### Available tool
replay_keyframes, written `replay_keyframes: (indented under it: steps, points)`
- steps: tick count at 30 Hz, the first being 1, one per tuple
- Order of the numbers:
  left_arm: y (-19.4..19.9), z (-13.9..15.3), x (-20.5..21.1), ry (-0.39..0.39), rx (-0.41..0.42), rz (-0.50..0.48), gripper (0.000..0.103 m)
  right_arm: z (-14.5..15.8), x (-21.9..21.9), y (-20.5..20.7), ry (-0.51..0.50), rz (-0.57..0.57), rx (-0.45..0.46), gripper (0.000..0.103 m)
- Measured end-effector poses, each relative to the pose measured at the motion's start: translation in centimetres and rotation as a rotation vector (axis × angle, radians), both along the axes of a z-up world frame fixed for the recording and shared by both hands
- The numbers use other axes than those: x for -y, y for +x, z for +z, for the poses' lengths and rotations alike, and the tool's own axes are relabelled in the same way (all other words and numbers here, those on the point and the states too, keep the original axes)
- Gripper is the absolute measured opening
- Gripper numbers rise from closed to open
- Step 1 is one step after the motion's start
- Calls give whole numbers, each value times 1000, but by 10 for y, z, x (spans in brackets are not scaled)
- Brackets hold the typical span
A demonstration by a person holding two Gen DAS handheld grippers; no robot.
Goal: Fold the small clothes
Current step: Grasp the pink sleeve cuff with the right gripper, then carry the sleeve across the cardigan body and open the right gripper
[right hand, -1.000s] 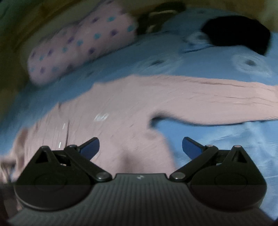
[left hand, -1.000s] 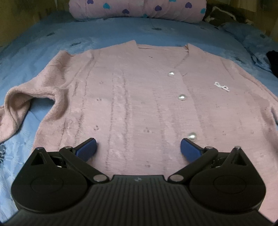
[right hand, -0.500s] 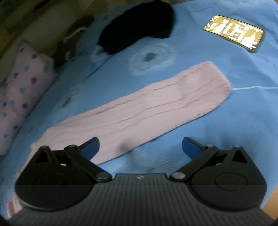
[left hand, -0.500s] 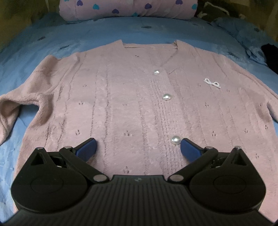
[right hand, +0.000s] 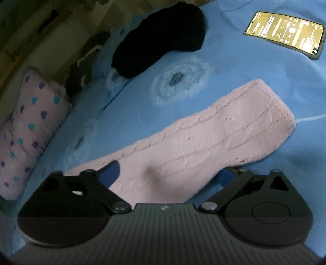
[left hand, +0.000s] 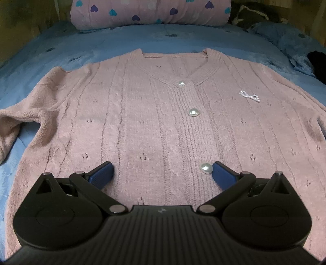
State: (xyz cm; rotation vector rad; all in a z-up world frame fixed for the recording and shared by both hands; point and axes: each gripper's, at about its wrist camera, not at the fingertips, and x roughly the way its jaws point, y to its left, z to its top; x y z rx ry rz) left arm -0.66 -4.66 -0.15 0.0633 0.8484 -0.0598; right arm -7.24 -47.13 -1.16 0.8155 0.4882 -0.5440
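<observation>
A pink knitted cardigan (left hand: pixel 142 126) with pearl buttons lies flat, front up, on the blue bedsheet (left hand: pixel 122 38). My left gripper (left hand: pixel 162 173) hovers open over its lower front, the lowest button (left hand: pixel 206 168) just inside the right fingertip. In the right wrist view one sleeve (right hand: pixel 214 138) stretches out across the sheet toward the upper right. My right gripper (right hand: pixel 169 175) straddles that sleeve near its middle, and its jaws are closing. The sleeve lies between the fingers, and its edge partly hides the right finger (right hand: pixel 229 174).
A pink pillow with hearts (left hand: pixel 150 12) lies at the head of the bed. A black garment (right hand: pixel 161 38) and a phone with a lit screen (right hand: pixel 285 30) rest on the sheet beyond the sleeve. The cardigan's other sleeve (left hand: pixel 12 126) bends off at the left.
My right gripper swung from the cardigan's body out to the sleeve, came in lower over it, and its jaws narrowed slightly. The left gripper drifted a little right, then held still.
</observation>
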Motion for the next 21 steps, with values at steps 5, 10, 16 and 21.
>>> replay_keyframes:
  steps: [5, 10, 16, 21]
  points:
    - [0, 3, -3, -11, -1, -10, 103, -3, 8, 3, -26, -15, -10, 66]
    - [-1, 15, -13, -10, -2, -30, 103, -4, 18, 2, -25, -34, -30, 15]
    - [-5, 35, -28, 63, 51, -11, 103, 27, -5, 1, -118, 54, 74, 13]
    - [-6, 43, -49, 50, 40, 15, 103, 64, -33, 13, -158, 175, 177, 12]
